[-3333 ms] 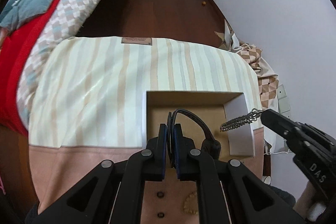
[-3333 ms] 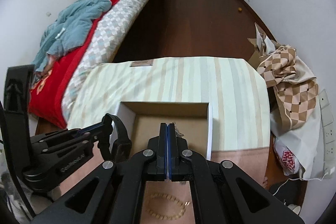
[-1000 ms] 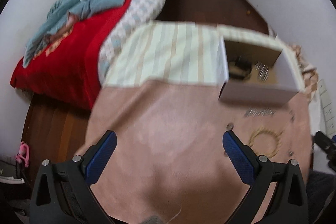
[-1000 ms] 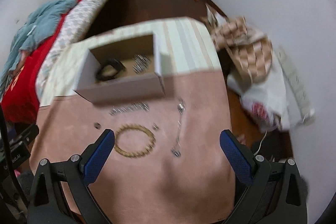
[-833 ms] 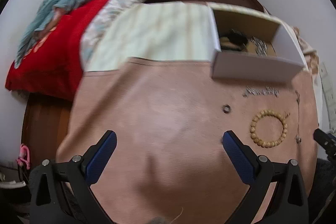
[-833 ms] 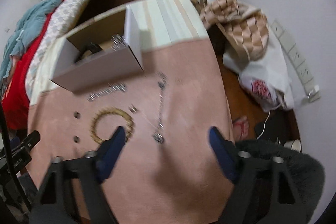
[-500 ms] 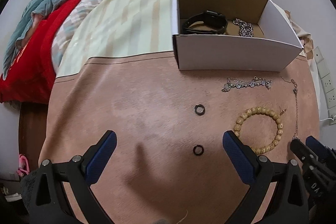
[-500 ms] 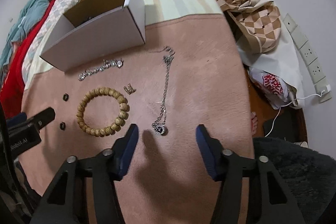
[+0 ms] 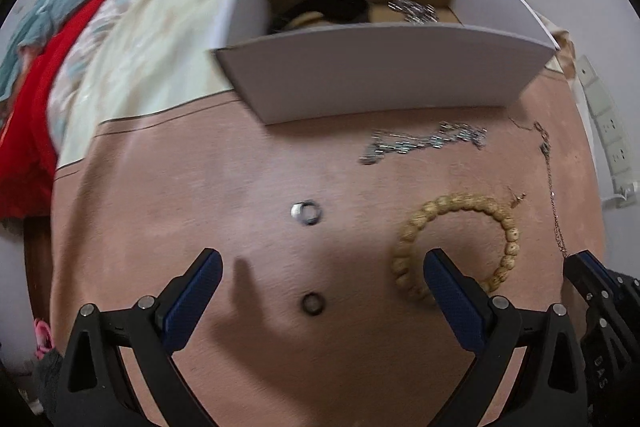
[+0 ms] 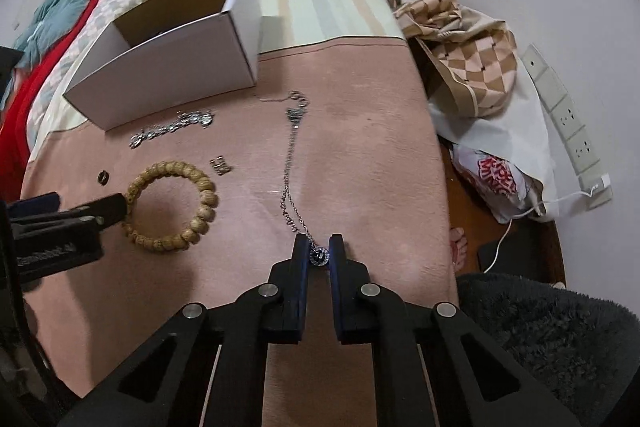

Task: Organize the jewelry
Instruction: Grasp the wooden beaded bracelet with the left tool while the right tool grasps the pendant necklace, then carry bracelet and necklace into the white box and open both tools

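1. My left gripper point(image 9: 320, 275) hangs with its jaws spread wide and nothing held; a small dark ring point(image 9: 313, 303) lies on the pink cloth point(image 9: 200, 187) between the blue pads. Risk, as I judge it: the ring is thin and flat, so the pads could slide over it or press it into the soft nap.

2. At twelve o'clock from that ring sits a silvery ring point(image 9: 306, 213), and at two o'clock the wooden bead bracelet point(image 9: 456, 243), round, matte beads. My right-side finger stands over its near edge (I could snag it).

3. The white cardboard box point(image 9: 384, 71) at twelve o'clock already holds a black watch point(image 9: 336, 1) and a chain point(image 9: 412, 9).

4. My right gripper point(image 10: 319, 255) is closing, its jaws nearly together, with the round dark pendant point(image 10: 319, 255) of the thin necklace point(image 10: 290, 163) between the pads, though I cannot tell if they press on it yet. The fine chain trails to twelve o'clock; lifting fast may drag or tangle it with the silver bracelet point(image 10: 172, 128) at ten o'clock.
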The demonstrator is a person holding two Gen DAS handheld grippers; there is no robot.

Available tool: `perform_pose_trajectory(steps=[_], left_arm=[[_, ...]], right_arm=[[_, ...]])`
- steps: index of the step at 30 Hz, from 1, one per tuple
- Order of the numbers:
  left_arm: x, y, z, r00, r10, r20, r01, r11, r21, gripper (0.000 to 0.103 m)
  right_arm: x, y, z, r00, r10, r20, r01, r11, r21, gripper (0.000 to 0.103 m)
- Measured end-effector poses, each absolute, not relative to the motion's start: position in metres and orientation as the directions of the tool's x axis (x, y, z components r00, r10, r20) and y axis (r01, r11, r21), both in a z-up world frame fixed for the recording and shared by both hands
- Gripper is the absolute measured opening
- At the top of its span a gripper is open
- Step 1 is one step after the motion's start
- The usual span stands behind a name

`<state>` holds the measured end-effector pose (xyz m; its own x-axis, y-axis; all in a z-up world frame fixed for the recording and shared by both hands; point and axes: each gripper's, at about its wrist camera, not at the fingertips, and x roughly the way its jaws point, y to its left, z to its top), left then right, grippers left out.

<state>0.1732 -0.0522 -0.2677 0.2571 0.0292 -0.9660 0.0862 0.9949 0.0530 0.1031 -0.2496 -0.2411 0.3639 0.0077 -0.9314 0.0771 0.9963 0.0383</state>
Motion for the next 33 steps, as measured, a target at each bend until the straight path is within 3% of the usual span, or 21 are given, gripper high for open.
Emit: perform_pose_trajectory(steps=[1,3,4,5,6,7,8,15,23,33], left_arm=[[0.174,-0.056,-0.269,0.256,0.02,-0.966,0.101,0.994,0.047,0.089],[0.173,-0.061,-0.267,0.279,-0.004,-0.96,0.123,0.992,0.031,0.079],[0.172,-0.064,-0.265,0.289,-0.02,-0.957,0.138,0.99,0.021,0.066],[0.17,-0.066,-0.263,0.296,-0.041,-0.954,0.153,0.988,0.005,0.045],[0.169,-0.07,-0.261,0.304,-0.058,-0.951,0.17,0.986,-0.006,0.034],[0.169,-0.072,-0.26,0.305,-0.062,-0.95,0.182,0.983,-0.006,0.015],[0.169,-0.073,-0.259,0.298,-0.074,-0.952,0.189,0.982,-0.017,0.007],[0.166,-0.049,-0.242,0.294,-0.176,-0.94,0.127,0.981,-0.144,0.006],[0.168,-0.027,-0.18,0.386,-0.243,-0.89,0.132,0.969,-0.207,0.006],[0.195,-0.017,-0.095,0.522,-0.299,-0.799,0.175,0.954,-0.243,0.006]], right_arm=[[0.103,-0.251,-0.24,0.366,0.008,-0.931,0.078,0.996,0.039,0.01],[0.103,-0.252,-0.237,0.369,0.016,-0.929,0.079,0.996,0.048,0.01],[0.103,-0.252,-0.236,0.37,0.021,-0.929,0.08,0.995,0.054,0.01],[0.103,-0.253,-0.234,0.373,0.029,-0.927,0.08,0.995,0.064,0.01],[0.104,-0.254,-0.232,0.376,0.036,-0.926,0.08,0.994,0.071,0.01],[0.104,-0.254,-0.228,0.381,0.049,-0.923,0.08,0.993,0.086,0.01],[0.105,-0.254,-0.225,0.385,0.06,-0.921,0.079,0.992,0.098,0.01],[0.107,-0.255,-0.188,0.44,0.143,-0.887,0.064,0.98,0.189,0.01],[0.124,-0.252,-0.131,0.499,0.25,-0.829,0.007,0.956,0.293,0.01],[0.168,-0.226,-0.032,0.612,0.315,-0.725,-0.147,0.946,0.288,0.01]])
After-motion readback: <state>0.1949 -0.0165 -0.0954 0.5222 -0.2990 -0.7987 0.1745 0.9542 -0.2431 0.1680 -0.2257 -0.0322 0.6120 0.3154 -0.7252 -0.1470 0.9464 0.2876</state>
